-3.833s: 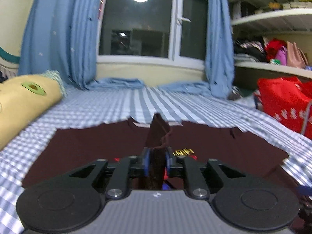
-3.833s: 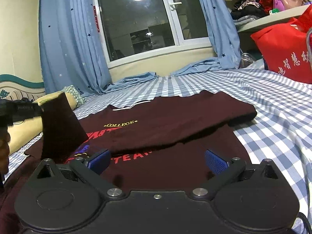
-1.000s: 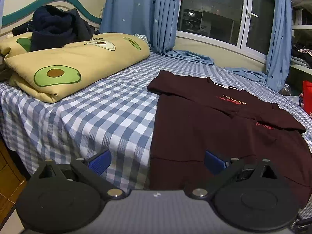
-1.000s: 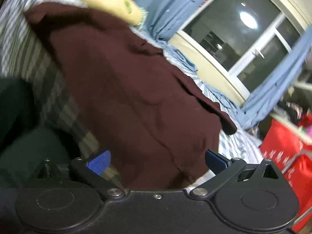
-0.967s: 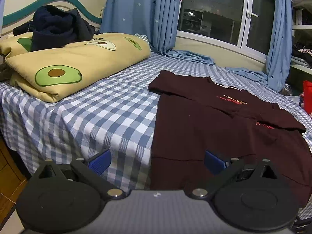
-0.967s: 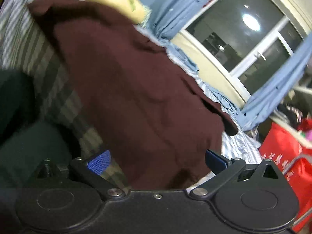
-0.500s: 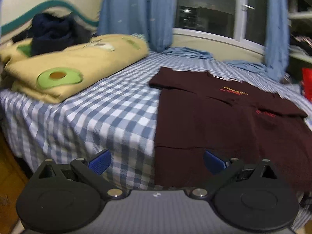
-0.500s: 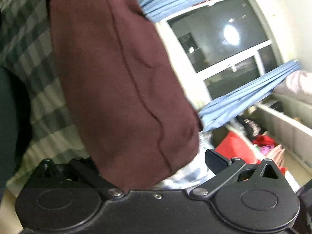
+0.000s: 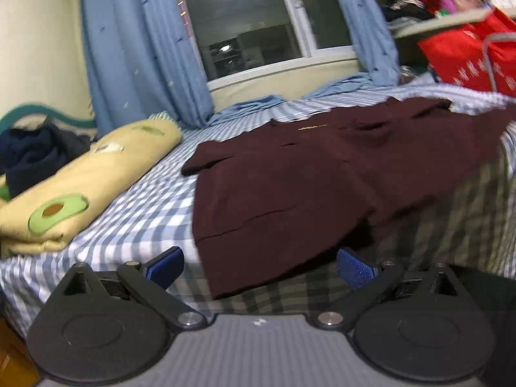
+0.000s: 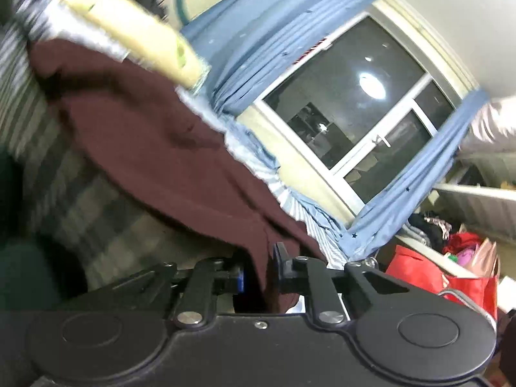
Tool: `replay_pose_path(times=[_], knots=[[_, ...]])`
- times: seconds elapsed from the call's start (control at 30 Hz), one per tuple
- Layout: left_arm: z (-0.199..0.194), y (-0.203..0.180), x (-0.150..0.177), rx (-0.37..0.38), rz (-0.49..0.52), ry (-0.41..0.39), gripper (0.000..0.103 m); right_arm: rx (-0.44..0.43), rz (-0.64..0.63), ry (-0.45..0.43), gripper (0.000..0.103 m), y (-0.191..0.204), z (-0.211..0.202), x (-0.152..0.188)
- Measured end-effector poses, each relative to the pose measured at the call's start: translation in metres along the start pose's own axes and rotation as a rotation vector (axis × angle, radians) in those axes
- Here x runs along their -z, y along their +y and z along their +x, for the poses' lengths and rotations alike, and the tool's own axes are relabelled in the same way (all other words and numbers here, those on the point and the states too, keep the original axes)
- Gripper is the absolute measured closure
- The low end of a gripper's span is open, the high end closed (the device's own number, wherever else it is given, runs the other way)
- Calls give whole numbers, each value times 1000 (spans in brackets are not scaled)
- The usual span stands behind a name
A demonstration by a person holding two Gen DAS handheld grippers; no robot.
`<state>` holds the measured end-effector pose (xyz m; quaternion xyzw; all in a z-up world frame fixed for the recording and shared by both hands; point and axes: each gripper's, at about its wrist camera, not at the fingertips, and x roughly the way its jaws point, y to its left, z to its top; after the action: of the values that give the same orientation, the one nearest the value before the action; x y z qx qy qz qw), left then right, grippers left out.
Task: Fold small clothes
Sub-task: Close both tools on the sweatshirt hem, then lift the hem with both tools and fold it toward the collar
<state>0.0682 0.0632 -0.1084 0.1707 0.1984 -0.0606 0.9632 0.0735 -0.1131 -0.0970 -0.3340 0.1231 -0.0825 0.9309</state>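
Shirt [image 9: 290, 174], dark maroon, lies spread on bed w/ blue-white checked sheet [image 9: 145, 213]; its bottom edge hangs over the near side of the bed. Left tool [image 9: 258, 266] hovers just in front of that hanging edge, jaws wide apart, nothing between the blue pads, cloth not touched. Right tool [image 10: 258, 274] has just been closing; its jaws are now pinched on a fold of the shirt's [image 10: 154, 148] lower edge, fabric bunched between pads and drooping below them. Right view is tilted and blurry. Yellow avocado-print quilt [image 9: 87, 180] sits left of the shirt, apart from it. Blue curtains [image 9: 135, 51] frame dark window [image 9: 258, 22] behind bed. Red bag [image 9: 467, 54] at far right.
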Motion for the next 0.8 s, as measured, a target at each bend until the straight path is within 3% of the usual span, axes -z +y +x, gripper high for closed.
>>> replay_pose_path(times=[0.17,0.3,0.47,0.53,0.63,0.8], knots=[[16,-36,2,-71,133,-12,1,-3,189,-33,88,-43,6,-36],[38,-47,-4,-120,161,19,1,1,251,-56,88,-63,10,-49],[49,-41,-10,-140,147,19,18,16,275,-62,89,-69,14,-52],[49,-41,-10,-151,177,8,32,27,282,-59,89,-67,13,-51],[48,-39,-8,-147,212,0,66,46,299,-53,89,-60,11,-49],[46,-24,-10,-161,185,-19,95,58,326,-39,89,-57,10,-44]])
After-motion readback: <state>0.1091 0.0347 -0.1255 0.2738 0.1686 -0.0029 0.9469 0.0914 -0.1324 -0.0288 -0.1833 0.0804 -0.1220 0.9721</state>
